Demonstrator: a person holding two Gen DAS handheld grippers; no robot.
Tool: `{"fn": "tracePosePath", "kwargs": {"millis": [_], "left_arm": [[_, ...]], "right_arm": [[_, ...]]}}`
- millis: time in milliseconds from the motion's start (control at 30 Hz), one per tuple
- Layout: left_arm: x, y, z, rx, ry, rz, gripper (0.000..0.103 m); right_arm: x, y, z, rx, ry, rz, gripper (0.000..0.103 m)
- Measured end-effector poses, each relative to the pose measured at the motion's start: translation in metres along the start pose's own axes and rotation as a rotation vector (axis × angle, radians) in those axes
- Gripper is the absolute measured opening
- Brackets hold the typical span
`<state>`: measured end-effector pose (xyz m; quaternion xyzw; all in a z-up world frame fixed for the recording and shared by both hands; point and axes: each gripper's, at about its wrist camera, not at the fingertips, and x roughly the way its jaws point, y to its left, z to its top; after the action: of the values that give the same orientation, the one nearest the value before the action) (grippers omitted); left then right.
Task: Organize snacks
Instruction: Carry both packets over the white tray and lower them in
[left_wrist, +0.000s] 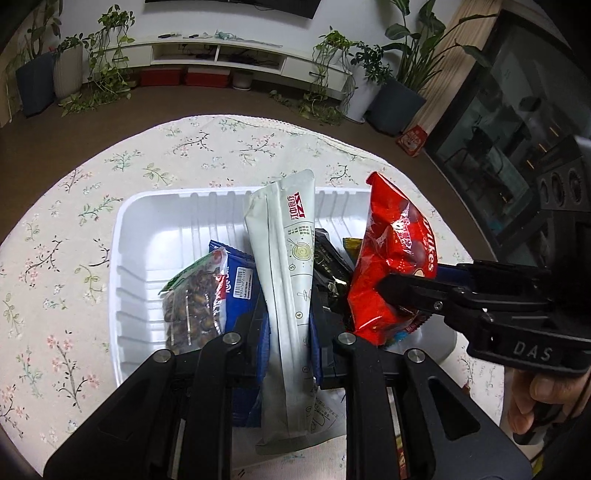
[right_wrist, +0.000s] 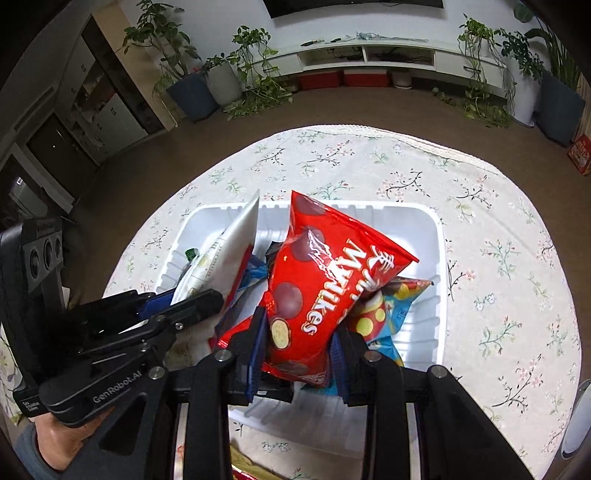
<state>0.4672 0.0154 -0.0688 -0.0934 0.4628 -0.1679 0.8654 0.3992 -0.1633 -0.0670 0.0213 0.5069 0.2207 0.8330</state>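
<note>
A white plastic tray (left_wrist: 133, 236) sits on the floral tablecloth and also shows in the right wrist view (right_wrist: 436, 266). My left gripper (left_wrist: 290, 332) is shut on a tall pale grey-white pouch (left_wrist: 284, 258), held upright over the tray; the pouch shows in the right wrist view (right_wrist: 236, 236). My right gripper (right_wrist: 299, 347) is shut on a red Mylikes bag (right_wrist: 325, 280), held above the tray's right part; the bag shows in the left wrist view (left_wrist: 395, 258). In the tray lie a nut packet (left_wrist: 192, 302), a blue packet (left_wrist: 236, 280) and a dark packet (left_wrist: 328, 258).
A blue and yellow snack bag (right_wrist: 388, 314) lies in the tray under the red bag. The round table's edge curves close behind the tray. Potted plants (left_wrist: 395, 92) and a low white TV cabinet (left_wrist: 221, 55) stand beyond on the brown floor.
</note>
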Motion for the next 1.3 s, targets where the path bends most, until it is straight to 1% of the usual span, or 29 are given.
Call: {"fn": "tracePosePath", "kwargs": {"millis": [167,300,433,467,533,600,633,667,700,767,833,933,1033,1067,1100,1167,1200,1233,1300], "left_arm": [[0.018,0.001,0.001,-0.009,-0.001,0.016,0.016],[0.025,0.009,0.004,-0.029,-0.007,0.021,0.017],[0.029,0.011,0.004,-0.04,-0.015,0.015,0.019],[0.028,0.013,0.003,-0.043,-0.017,0.011,0.019],[0.029,0.015,0.003,-0.048,-0.021,0.009,0.021],[0.024,0.015,0.003,-0.06,-0.032,0.004,0.03],[0.023,0.016,0.003,-0.067,-0.043,-0.01,0.035],[0.019,0.017,0.002,-0.071,-0.06,-0.006,0.046],[0.014,0.018,0.001,-0.076,-0.072,0.005,0.05],[0.008,0.021,-0.001,-0.084,-0.077,-0.01,0.051],[0.003,0.019,-0.001,-0.078,-0.08,0.0,0.053],[-0.003,0.02,-0.001,-0.085,-0.09,-0.005,0.059],[-0.014,0.021,-0.003,-0.097,-0.105,-0.012,0.077],[-0.02,0.021,-0.005,-0.1,-0.11,-0.02,0.089],[-0.026,0.019,-0.007,-0.096,-0.117,-0.022,0.098],[-0.042,0.017,-0.013,-0.076,-0.141,-0.011,0.1],[-0.05,0.014,-0.016,-0.071,-0.148,-0.003,0.101],[-0.057,0.014,-0.019,-0.06,-0.153,0.015,0.103],[-0.07,0.01,-0.026,-0.028,-0.161,0.049,0.103]], "right_arm": [[0.006,0.011,0.004,-0.031,0.005,-0.01,0.035],[0.008,0.009,0.001,-0.017,0.001,-0.016,0.037],[0.01,0.008,0.003,-0.012,-0.001,-0.028,0.041],[0.01,0.007,0.004,-0.006,-0.001,-0.032,0.045],[0.011,0.006,0.005,0.006,-0.002,-0.034,0.048],[0.011,0.003,0.006,0.014,-0.003,-0.032,0.053],[0.011,0.003,0.006,0.017,-0.006,-0.035,0.059],[0.011,0.002,0.006,0.018,-0.008,-0.037,0.064],[0.011,0.002,0.006,0.022,-0.01,-0.038,0.065],[0.01,0.001,0.007,0.031,-0.015,-0.031,0.066],[0.007,0.0,0.007,0.042,-0.026,-0.025,0.068],[0.004,-0.001,0.007,0.042,-0.037,-0.03,0.068],[-0.004,-0.002,0.005,0.049,-0.059,-0.018,0.07],[-0.007,-0.002,0.005,0.053,-0.069,-0.012,0.072],[-0.012,-0.003,0.004,0.061,-0.087,-0.001,0.073],[-0.025,-0.008,0.003,0.086,-0.135,0.042,0.081],[-0.032,-0.01,0.002,0.101,-0.158,0.062,0.084],[-0.04,-0.013,0.0,0.122,-0.188,0.086,0.088],[-0.053,-0.017,-0.004,0.147,-0.231,0.122,0.092]]}}
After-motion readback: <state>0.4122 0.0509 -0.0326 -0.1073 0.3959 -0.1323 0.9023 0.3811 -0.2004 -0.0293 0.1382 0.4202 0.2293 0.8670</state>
